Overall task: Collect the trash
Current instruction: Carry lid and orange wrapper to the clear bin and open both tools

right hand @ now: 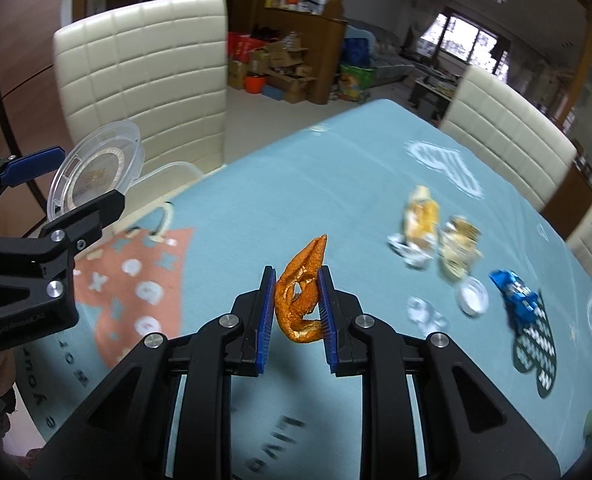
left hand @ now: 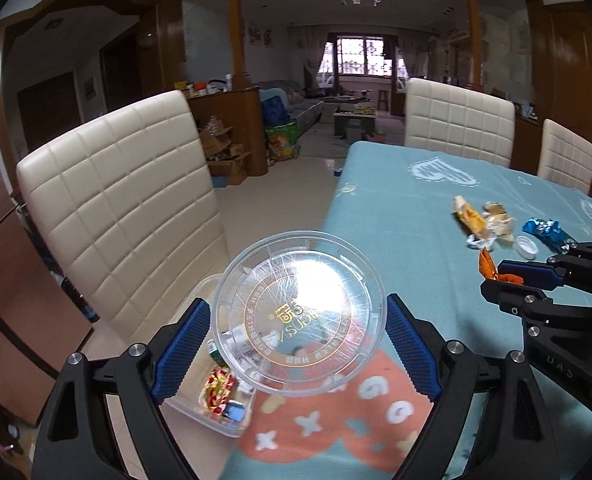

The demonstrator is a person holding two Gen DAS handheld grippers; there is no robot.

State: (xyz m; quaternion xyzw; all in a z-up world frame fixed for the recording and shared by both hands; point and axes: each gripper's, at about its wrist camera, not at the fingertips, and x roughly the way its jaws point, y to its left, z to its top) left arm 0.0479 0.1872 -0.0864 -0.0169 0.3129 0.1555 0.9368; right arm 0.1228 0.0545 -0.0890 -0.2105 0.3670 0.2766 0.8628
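Note:
My left gripper [left hand: 298,320] is shut on a round clear plastic lid [left hand: 298,312], held up over the table's left edge; the lid also shows in the right wrist view [right hand: 96,168]. Below it sits a clear plastic box [left hand: 216,392] with trash inside. My right gripper [right hand: 297,280] is shut on a dried orange peel [right hand: 301,292], held above the blue tablecloth [right hand: 335,168]. The peel also shows in the left wrist view [left hand: 489,268]. More trash lies on the cloth: crumpled wrappers [right hand: 435,232], a white bottle cap [right hand: 471,296], a blue wrapper [right hand: 515,292].
Cream padded chairs stand around the table: one at the left [left hand: 120,208], two at the far side [left hand: 457,124]. A small clear crumpled piece [right hand: 423,312] lies near the cap. Cardboard boxes [left hand: 224,152] sit on the floor beyond.

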